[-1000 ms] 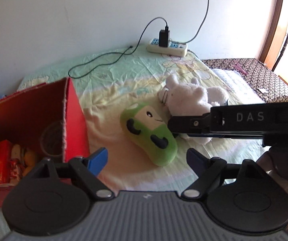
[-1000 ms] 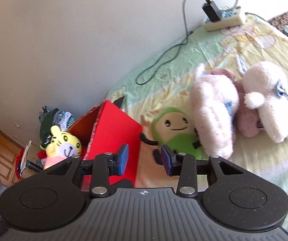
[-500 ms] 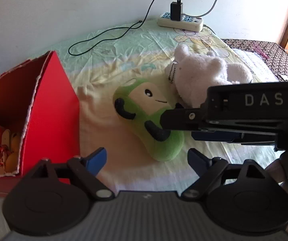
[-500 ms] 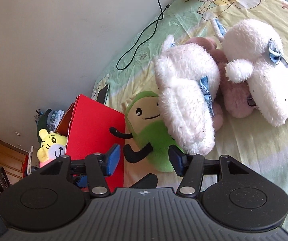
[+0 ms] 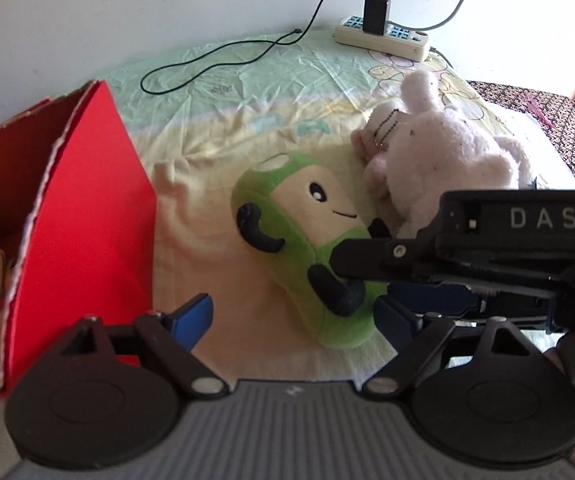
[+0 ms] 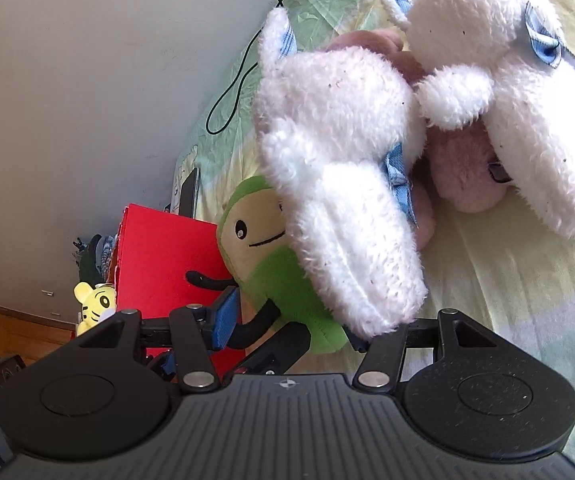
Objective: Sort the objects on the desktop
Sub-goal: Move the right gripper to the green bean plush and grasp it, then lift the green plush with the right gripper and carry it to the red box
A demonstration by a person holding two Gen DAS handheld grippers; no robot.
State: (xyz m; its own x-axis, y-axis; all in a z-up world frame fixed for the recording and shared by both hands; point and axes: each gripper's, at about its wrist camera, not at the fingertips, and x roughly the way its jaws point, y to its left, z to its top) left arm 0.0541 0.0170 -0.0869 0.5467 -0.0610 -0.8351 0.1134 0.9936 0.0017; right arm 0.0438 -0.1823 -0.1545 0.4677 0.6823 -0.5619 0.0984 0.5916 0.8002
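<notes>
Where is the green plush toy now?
In the left wrist view the green plush lies on the sheet at centre, between the red box and the white plush.

We see white power strip [image 5: 383,38] at far edge of bed, against white wall [image 5: 127,8]. Black charger [image 5: 376,14] plugged into strip, upright. Thin black cable [image 5: 223,62] runs from charger, loops loose over pale green and yellow cartoon-print sheet [image 5: 247,112]. Grey cord [image 5: 461,4] rises from strip up wall. We note dark patterned cloth [image 5: 527,104] beside sheet at right. Wooden door [image 6: 19,332] low at left in right wrist view.
</notes>
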